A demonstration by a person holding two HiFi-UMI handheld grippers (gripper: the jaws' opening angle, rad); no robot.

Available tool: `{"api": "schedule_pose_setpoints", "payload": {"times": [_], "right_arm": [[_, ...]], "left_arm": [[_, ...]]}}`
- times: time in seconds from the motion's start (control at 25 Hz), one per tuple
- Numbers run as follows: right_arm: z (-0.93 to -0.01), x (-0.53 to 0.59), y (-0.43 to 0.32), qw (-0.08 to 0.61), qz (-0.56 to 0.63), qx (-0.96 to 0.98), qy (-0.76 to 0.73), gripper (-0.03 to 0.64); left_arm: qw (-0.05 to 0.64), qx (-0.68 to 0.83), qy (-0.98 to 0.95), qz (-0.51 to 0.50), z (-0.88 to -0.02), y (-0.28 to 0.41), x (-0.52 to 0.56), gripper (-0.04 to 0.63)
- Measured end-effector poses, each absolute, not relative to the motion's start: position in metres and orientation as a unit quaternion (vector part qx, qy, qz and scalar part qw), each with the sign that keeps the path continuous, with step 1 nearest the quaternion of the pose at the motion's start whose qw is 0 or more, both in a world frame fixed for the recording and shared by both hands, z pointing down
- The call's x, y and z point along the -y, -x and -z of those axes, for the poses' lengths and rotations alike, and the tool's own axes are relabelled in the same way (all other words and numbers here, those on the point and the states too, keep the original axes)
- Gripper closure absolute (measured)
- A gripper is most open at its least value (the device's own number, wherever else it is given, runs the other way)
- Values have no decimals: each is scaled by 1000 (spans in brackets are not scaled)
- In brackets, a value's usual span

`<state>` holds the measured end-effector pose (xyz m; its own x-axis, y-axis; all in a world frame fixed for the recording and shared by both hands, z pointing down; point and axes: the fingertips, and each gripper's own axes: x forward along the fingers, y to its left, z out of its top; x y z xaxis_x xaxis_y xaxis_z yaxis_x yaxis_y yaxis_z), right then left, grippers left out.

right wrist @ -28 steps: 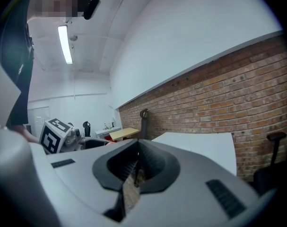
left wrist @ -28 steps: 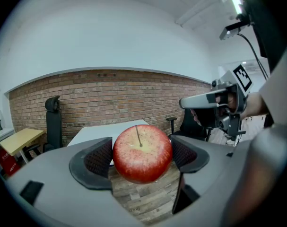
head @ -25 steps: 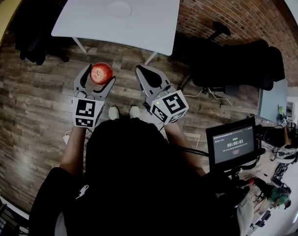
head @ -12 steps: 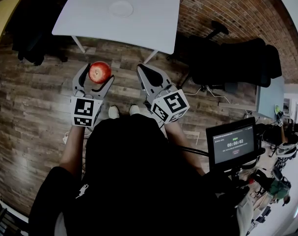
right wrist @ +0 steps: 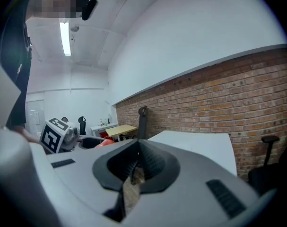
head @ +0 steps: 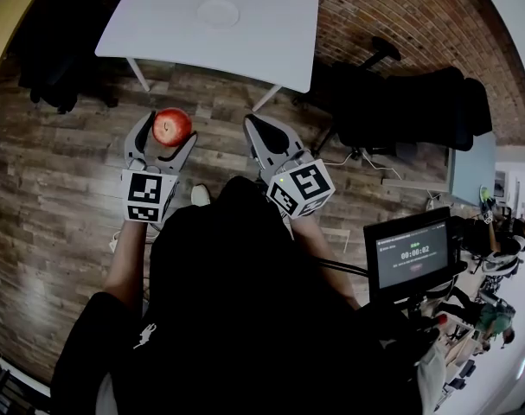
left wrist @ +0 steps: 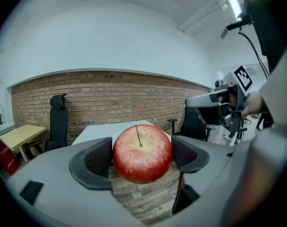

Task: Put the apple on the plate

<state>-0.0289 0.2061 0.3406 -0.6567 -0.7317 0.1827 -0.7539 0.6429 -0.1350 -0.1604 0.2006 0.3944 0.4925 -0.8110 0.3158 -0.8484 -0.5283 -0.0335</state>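
Apple [left wrist: 142, 152] stem-up between left fingers [left wrist: 97, 160]

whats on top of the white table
Only a bare white plate. The apple is not there: the left gripper holds it over the wood floor. The table is cut off at the top.

The one readable thing is a timer on the small screen [head: 411, 255]: pale digits 00:00:0, the last digit too small to tell. The green line above them is illegible. The cubes on the left claw [head: 169, 130] and right claw [head: 252, 124] bear square black-and-white patterns, no letters.
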Motion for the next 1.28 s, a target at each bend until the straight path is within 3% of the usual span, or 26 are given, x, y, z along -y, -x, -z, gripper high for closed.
{"api": "schedule_pose_setpoints", "payload": {"times": [0.76, 1.28], "right_arm": [[-349, -192, 68, 51, -98, 918, -382, 614], [-351, -107, 44, 46, -110, 924, -363, 613]], "left_arm": [[67, 509, -844, -157, -409, 202, -198, 201], [64, 518, -837, -164, -400, 174, -116, 201]]}}
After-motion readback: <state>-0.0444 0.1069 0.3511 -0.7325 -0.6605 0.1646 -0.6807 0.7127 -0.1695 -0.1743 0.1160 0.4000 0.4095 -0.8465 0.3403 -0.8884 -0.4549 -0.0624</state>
